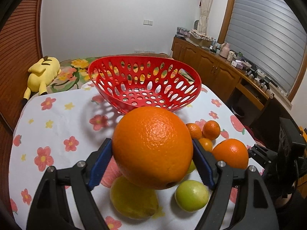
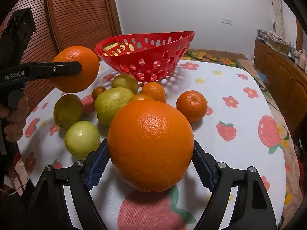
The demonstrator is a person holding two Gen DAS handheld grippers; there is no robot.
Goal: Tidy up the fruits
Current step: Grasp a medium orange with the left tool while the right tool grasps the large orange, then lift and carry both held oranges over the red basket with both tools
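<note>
I see a plain white wall (image 1: 99, 19) carrying a small white switch plate (image 1: 148, 22). At my left stands a slatted reddish-brown wooden door (image 2: 80, 13). Along the right runs a low brown wooden cabinet (image 1: 203, 61), cluttered on top, beneath a window with grey horizontal blinds (image 1: 268, 32) and a cream curtain (image 1: 206, 5). A yellow plush toy (image 1: 43, 71) lies on a floral bedspread (image 1: 74, 72).

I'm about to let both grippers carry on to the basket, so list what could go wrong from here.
1. The left gripper holds its large orange in the air by two narrow pads; a round fruit could slip and land on the lime below.
2. The right gripper has its orange low beside crowded fruit; lifting may nudge the green fruit.
3. The red basket is light-looking; a dropped orange might tip it.
</note>
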